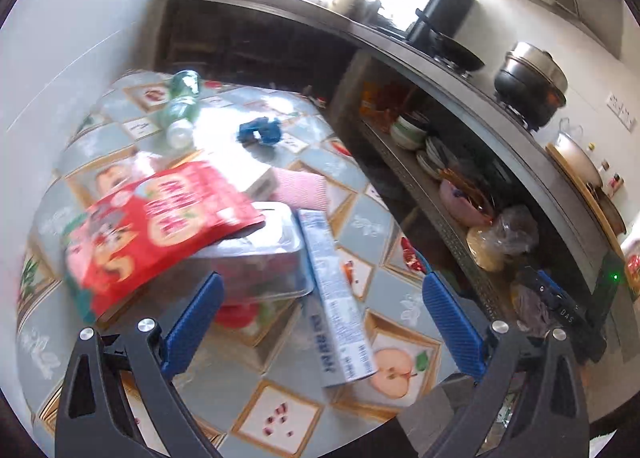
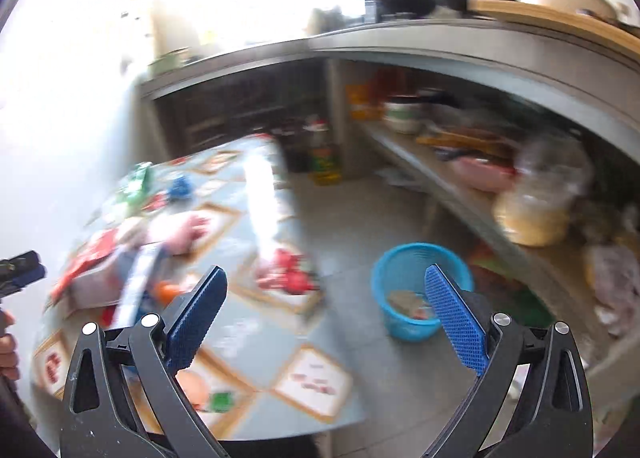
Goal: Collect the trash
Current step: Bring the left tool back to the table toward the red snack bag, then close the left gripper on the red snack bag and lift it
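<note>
both grippers hang with jaws spread wide and nothing in them, above a littered table.

the left gripper has its blue ribbed pads apart and bare over the table with the fruit-print cloth; the right gripper is likewise released, its pads framing floor and table edge. nearest on that table lies a long white and blue carton, leaning against a clear plastic lidded box. a red printed snack pouch rests on top of the box. behind the box sits a pink striped cloth, then a small crumpled blue scrap, and at the table's far side a green plastic bottle on its side. off the table, on the tiled floor beside it, stands a blue plastic waste basket with some scraps inside.
</note>
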Demonstrator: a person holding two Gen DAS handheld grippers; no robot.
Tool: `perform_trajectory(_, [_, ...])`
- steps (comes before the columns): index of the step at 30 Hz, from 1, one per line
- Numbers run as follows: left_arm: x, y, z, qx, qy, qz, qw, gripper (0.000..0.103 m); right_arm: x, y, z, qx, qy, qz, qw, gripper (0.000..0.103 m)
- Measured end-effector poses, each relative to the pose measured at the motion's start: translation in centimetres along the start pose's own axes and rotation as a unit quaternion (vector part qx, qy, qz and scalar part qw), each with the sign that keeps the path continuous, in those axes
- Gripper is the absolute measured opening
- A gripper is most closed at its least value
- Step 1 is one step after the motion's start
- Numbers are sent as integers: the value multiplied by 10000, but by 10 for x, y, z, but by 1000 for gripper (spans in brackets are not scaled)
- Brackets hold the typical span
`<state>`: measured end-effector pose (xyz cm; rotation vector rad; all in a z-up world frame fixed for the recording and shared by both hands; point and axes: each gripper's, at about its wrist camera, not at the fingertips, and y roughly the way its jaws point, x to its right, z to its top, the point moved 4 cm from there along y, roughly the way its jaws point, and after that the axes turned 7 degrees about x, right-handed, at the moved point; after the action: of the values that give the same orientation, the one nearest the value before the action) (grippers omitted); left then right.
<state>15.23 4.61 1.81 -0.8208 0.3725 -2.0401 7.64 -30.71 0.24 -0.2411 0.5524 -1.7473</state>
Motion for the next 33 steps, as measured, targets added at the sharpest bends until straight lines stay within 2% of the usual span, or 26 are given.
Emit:
perform_trajectory(3, [-18,-8,-4,103,-39,95,9999,97,-32,12,5,-189,-89,535,9983,95])
perform_trajectory(6, [-25,-12,-6,303,130,225,9992,97,-67,18,8,-381,-97,1006,9942,95])
perform_trajectory(10, [-31,-14,-3,562,381,358,9970,97,-105,26,8,-571,-202,1452,9876,95])
perform_trajectory(12, [-38,-15,-4,686,561,531,9946,97,-120,28,6,-675,-221,1629,9841,94])
perform_trajectory(15, [-49,-14,-9,861,1031,1175,9839,97,-135,36,0,-836,-289,1699,9815,91])
perform_trajectory(17, [-55,-10,-16,898,1547,1763,9679,97,-139,40,-3,-945,-329,1707,9802,90])
perform_trajectory(20, [-61,4,-27,810,2467,2691,9274,89,-142,47,-7,-1105,-325,1714,9785,87])
perform_trajectory(22, [-60,14,-35,719,3033,3047,9000,85,-143,51,-9,-1182,-299,1704,9778,87])
perform_trajectory(23, [-61,20,-38,662,3231,3145,8901,82,-143,52,-9,-1207,-289,1697,9777,86])
perform_trajectory(25, [-68,28,-40,549,3397,3304,8789,76,-144,54,-9,-1239,-274,1675,9777,86])
perform_trajectory(26, [-73,32,-40,502,3410,3370,8761,69,-144,55,-9,-1246,-274,1660,9778,86])
perform_trajectory(28, [-82,39,-37,420,3449,3445,8721,63,-144,58,-10,-1269,-284,1624,9781,86])
perform_trajectory(29, [-85,42,-37,393,3517,3508,8670,61,-144,59,-10,-1284,-282,1612,9781,86])
perform_trajectory(32, [-91,54,-39,217,3953,3687,8410,54,-145,63,-12,-1333,-267,1594,9778,86])
perform_trajectory(33, [-92,58,-41,139,4065,3704,8351,52,-145,65,-13,-1351,-264,1585,9777,86])
